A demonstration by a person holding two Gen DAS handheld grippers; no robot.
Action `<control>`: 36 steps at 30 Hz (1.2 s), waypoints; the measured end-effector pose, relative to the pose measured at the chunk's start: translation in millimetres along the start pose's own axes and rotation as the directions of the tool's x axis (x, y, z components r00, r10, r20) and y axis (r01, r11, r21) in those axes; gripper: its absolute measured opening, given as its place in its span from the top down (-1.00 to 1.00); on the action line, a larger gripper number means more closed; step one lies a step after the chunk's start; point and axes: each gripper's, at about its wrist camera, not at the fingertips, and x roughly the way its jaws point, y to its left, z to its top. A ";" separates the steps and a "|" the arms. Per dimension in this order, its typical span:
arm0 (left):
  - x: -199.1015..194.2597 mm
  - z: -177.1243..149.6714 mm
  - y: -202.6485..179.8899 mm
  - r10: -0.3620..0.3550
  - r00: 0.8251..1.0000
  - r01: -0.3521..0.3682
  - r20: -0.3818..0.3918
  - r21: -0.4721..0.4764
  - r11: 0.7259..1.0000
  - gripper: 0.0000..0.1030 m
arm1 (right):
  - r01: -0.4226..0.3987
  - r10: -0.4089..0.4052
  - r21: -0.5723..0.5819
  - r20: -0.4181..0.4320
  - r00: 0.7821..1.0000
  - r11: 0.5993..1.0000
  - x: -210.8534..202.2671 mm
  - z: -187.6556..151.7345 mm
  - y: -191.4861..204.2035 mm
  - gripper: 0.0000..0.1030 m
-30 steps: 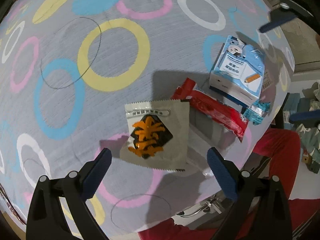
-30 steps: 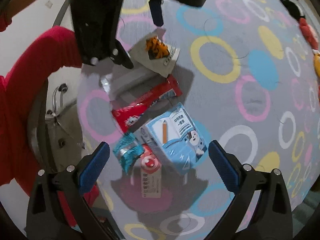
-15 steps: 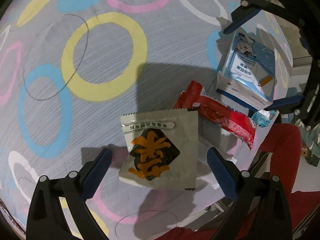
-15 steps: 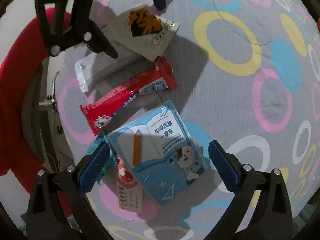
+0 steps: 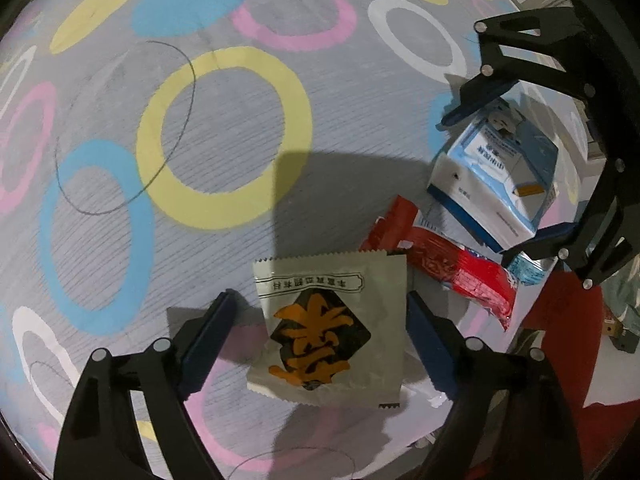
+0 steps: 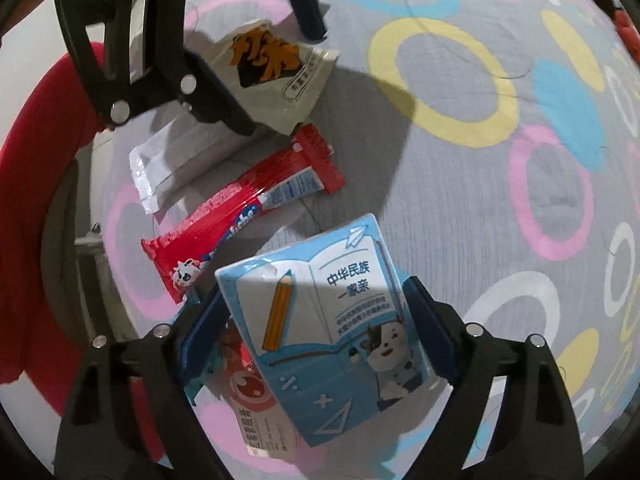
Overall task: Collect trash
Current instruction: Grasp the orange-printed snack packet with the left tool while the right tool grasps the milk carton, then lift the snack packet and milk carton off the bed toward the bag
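On the grey cloth printed with coloured rings (image 5: 224, 128), all the trash lies uncollected. Largest, the blue-and-white milk carton (image 6: 332, 320) sits between the parted fingers of the right gripper (image 6: 316, 316), not yet squeezed. The red glossy candy wrapper (image 6: 244, 216) lies beside it. The beige sachet with orange lettering (image 5: 328, 324) lies between the spread fingers of the left gripper (image 5: 320, 320). By my judgement, collecting has barely begun.

Sachet (image 5: 326, 328) btwn left gripper (image 5: 320, 332) fingers; carton (image 6: 328, 320) btwn right gripper (image 6: 316, 332) fingers; wrapper (image 6: 244, 208) lies between them.
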 end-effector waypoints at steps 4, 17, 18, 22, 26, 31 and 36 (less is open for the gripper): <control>7.9 -0.6 -6.2 0.032 0.999 -0.032 0.003 -0.062 0.998 -0.66 | 0.067 -0.068 0.048 0.031 0.997 0.997 -2.7 -2.8 3.1 -0.60; -7.4 -18.5 17.8 0.107 0.991 -0.077 0.085 -0.300 0.951 0.31 | 0.205 -0.264 0.327 0.147 0.953 0.922 -26.3 -23.1 -5.1 -0.42; -7.6 -20.7 18.4 0.111 0.990 -0.078 0.089 -0.316 0.946 0.34 | 0.222 -0.285 0.343 0.146 0.947 0.913 -27.5 -23.9 -6.0 -0.42; -16.0 -30.8 31.5 0.128 0.985 -0.073 0.111 -0.404 0.912 0.43 | 0.234 -0.329 0.441 0.152 0.932 0.866 -36.1 -29.6 -16.4 -0.41; -21.8 -38.4 46.7 0.080 0.987 -0.007 0.140 -0.458 0.889 0.47 | 0.228 -0.361 0.527 0.164 0.918 0.819 -41.9 -34.9 -17.4 -0.41; -46.9 -47.8 73.3 0.095 0.979 0.008 0.179 -0.502 0.865 0.47 | 0.235 -0.424 0.608 0.186 0.886 0.758 -53.5 -40.4 -11.5 -0.41; -81.2 -74.6 57.2 0.175 0.960 -0.051 0.217 -0.479 0.877 0.47 | 0.242 -0.479 0.673 0.189 0.857 0.699 -77.0 -48.6 3.4 -0.41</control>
